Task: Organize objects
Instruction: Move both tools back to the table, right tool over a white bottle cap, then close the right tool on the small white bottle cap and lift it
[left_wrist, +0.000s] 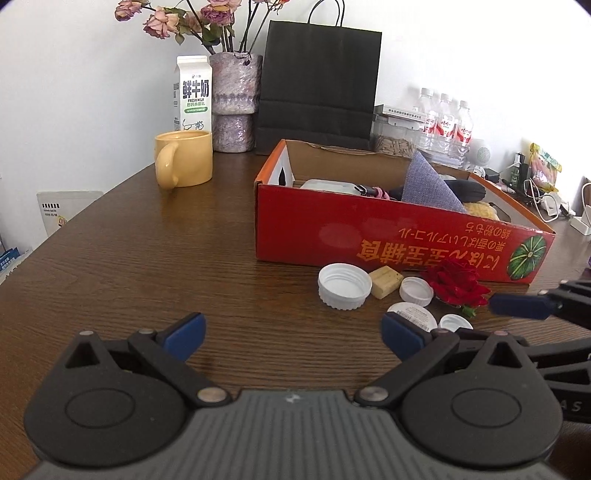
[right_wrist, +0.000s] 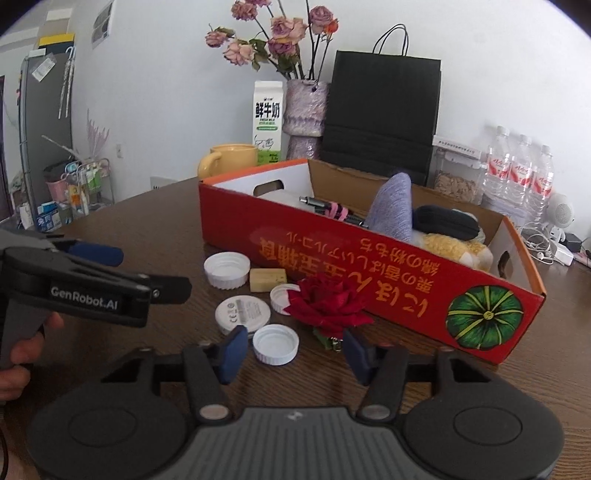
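1. While several things already lie inside the red cardboard box (right_wrist: 369, 266) — a grey-purple cloth cone (right_wrist: 393, 205), a black pouch (right_wrist: 445, 221), a yellow plush item (right_wrist: 454, 247), a pink-and-black tool (right_wrist: 332, 212) and a white container (left_wrist: 325, 184) — the sorting looks only partly done.
2. Left on the wooden table (left_wrist: 147, 258), just in front of the box's long side, is a small cluster: a large white cap (right_wrist: 227, 269), a tan block (right_wrist: 267, 280), a smaller white cap (right_wrist: 282, 299) partly behind a red rose (right_wrist: 327, 304), a flat white disc (right_wrist: 242, 314) with printed markings, and another white cap (right_wrist: 275, 343) nearest the camera.
3. The right gripper (right_wrist: 291, 349) points at this cluster with its jaws part-way apart. The nearest white cap and the rose's stem end sit in the gap between the blue pads, but neither pad is seen pressing on anything, so nothing is held yet.
4. The left gripper (left_wrist: 291, 336) hangs over bare table with its jaws wide apart and empty, the disc just beside its right pad.
5. By this reading six loose items remain to go into the box; the yellow mug (left_wrist: 183, 158), milk carton (left_wrist: 192, 96), vase (left_wrist: 234, 103) and black paper bag (left_wrist: 317, 81) stand apart at the back, and whether they belong to the job cannot be told.
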